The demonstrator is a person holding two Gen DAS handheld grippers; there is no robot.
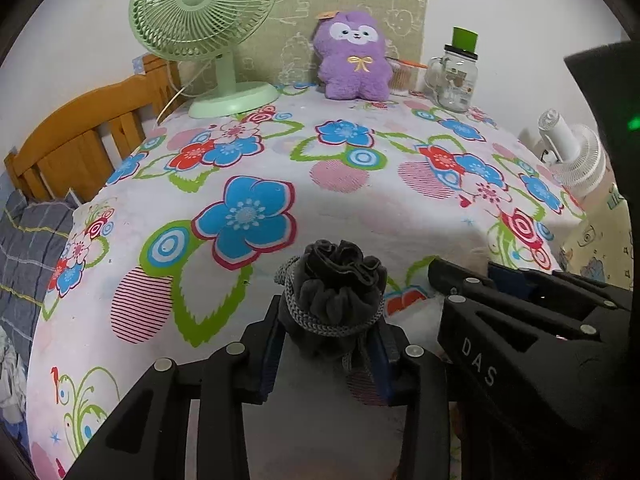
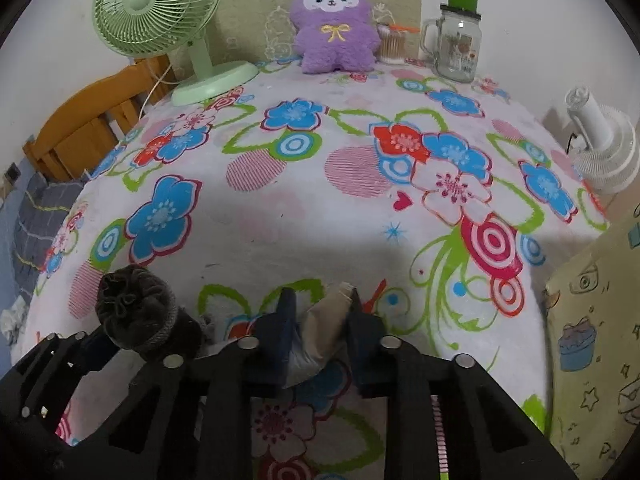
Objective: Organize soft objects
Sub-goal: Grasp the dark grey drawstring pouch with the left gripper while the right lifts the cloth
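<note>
My left gripper (image 1: 326,320) is shut on a dark grey drawstring pouch (image 1: 336,284) with a grey cord, held near the front edge of the floral-covered table (image 1: 320,208). The pouch also shows in the right wrist view (image 2: 136,308) at lower left. My right gripper (image 2: 320,312) is shut on a beige and grey soft cloth item (image 2: 324,328); it also shows in the left wrist view (image 1: 520,320) just right of the left gripper. A purple plush toy (image 1: 354,56) sits upright at the table's back, also in the right wrist view (image 2: 334,26).
A green desk fan (image 1: 204,20) stands at back left. A glass mug with a green lid (image 1: 456,76) and a jar of cotton swabs (image 2: 392,44) stand at back right. A white fan (image 2: 600,148) is off the right edge. A wooden bed frame (image 1: 80,136) lies left.
</note>
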